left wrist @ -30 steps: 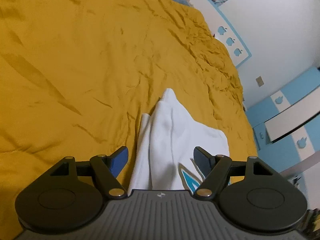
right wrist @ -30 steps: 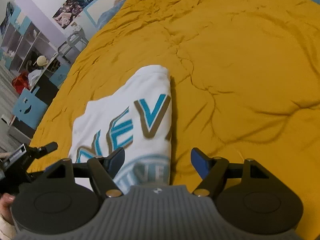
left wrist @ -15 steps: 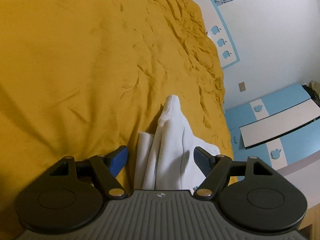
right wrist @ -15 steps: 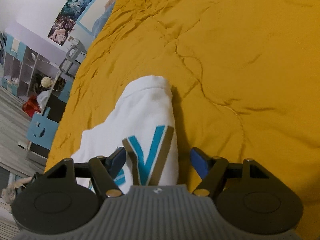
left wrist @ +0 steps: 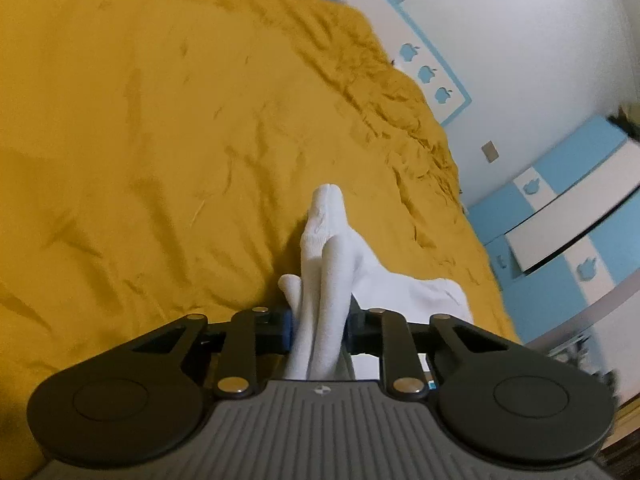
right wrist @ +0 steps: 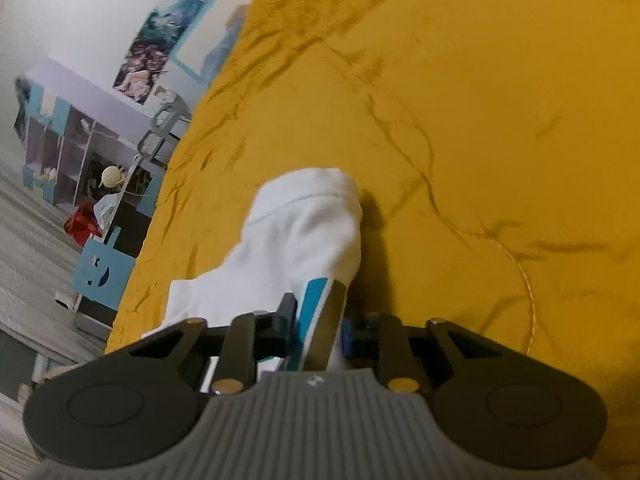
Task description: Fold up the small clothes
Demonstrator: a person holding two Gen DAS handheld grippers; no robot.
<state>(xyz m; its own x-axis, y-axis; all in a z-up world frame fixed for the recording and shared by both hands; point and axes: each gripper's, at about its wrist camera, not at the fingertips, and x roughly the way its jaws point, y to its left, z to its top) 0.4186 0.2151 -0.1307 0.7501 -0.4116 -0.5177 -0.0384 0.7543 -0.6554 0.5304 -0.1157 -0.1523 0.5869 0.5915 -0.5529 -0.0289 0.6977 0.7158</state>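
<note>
Left wrist view: the left gripper point(left wrist: 319, 326) is seen at the bottom centre, its jaws closing on bunched folds of a white garment point(left wrist: 328, 256), with the cloth pinched between the blue pads point(left wrist: 285, 330). The garment is stretched from the jaws up toward mid-frame, where its tip is laid on a yellow bedspread point(left wrist: 152, 128); a further part is spread to the lower right. A white wall point(left wrist: 520, 32) and blue cabinets point(left wrist: 552, 208) are shown at the right. Right wrist view: the right gripper point(right wrist: 319, 330) is seen at the bottom centre, its jaws closing on an edge of the garment point(right wrist: 300, 236) where teal and brown lettering is printed. The garment is laid from the jaws up to mid-frame on the bedspread point(right wrist: 480, 100). Shelves point(right wrist: 80, 152) are shown at the left.
</note>
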